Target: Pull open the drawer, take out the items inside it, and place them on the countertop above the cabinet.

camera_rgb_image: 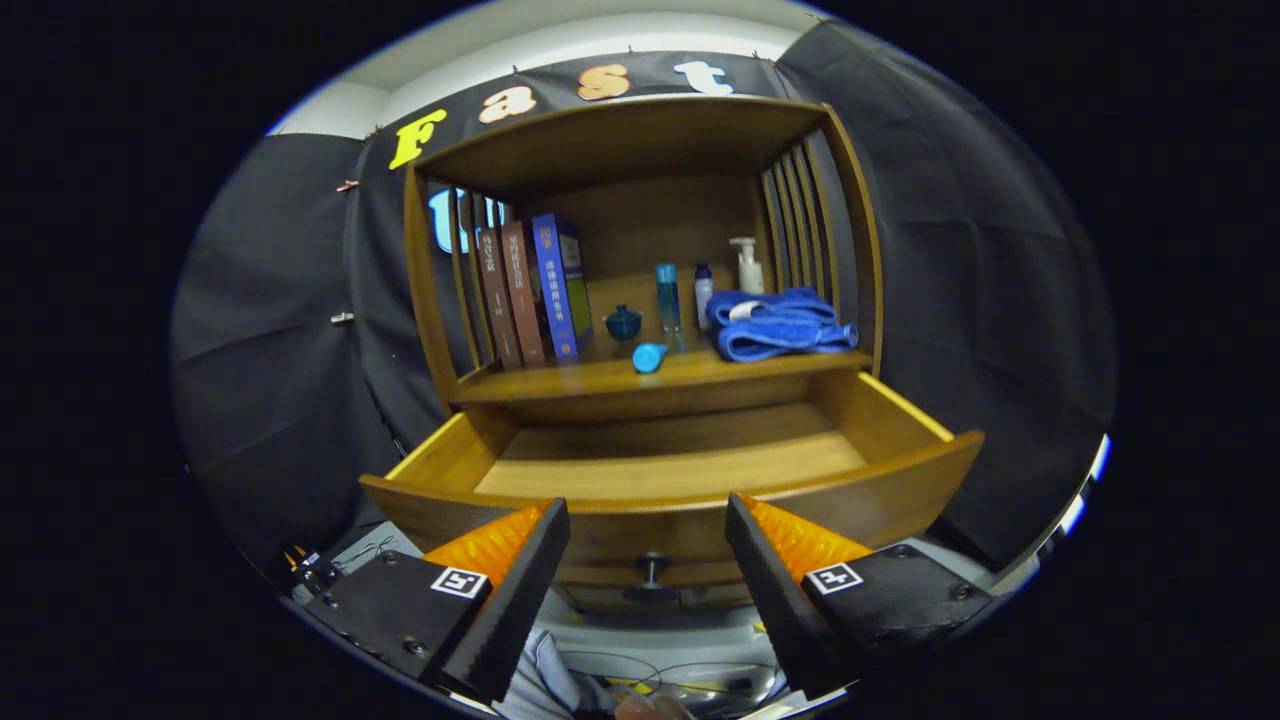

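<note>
Gripper view looks at a wooden cabinet (pixel 640 140) with its drawer (pixel 670 470) pulled out. The gripper (pixel 648 520) has its two fingers wide apart, holding nothing, just in front of the drawer's face. The small dark knob (pixel 651 570) sits between the fingers. I can see the bare wood floor of the drawer. Above it is the bench (pixel 600 378), the cabinet's top shelf. On it stand three books (pixel 525 290) on the left. Next to them is a little blue pot (pixel 622 322). A small blue cup (pixel 649 357) lies on its side near the front edge. A tall blue bottle (pixel 667 298), a small bottle (pixel 703 292) and a white pump bottle (pixel 746 265) stand behind. A folded blue towel (pixel 780 322) lies on the right.
</note>
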The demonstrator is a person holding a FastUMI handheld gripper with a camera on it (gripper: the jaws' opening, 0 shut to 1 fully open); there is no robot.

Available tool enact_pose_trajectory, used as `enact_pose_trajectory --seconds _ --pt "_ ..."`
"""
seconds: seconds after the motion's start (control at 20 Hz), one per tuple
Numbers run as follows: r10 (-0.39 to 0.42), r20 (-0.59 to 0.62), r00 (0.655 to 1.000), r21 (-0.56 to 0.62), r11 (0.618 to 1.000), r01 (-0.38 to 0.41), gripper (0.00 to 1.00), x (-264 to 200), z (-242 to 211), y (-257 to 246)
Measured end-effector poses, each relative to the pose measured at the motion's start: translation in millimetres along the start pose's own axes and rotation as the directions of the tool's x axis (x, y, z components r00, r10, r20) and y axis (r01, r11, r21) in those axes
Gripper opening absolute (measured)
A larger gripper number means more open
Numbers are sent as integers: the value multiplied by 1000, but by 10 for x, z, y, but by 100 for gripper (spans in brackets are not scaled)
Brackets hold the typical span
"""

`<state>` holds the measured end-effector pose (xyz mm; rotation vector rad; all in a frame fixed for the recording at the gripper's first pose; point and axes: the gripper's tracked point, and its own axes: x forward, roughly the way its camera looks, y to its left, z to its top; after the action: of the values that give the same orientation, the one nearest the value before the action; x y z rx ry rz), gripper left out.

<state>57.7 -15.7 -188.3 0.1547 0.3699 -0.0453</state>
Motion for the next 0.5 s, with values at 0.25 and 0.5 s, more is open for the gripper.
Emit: enact_pose_trajectory --seconds 0.25,0.5 --pt "-25 -36 999 -15 1000 25 100 141 -219 -57" --pt "-56 -74 996 -23 998 54 100 293 -276 -97"
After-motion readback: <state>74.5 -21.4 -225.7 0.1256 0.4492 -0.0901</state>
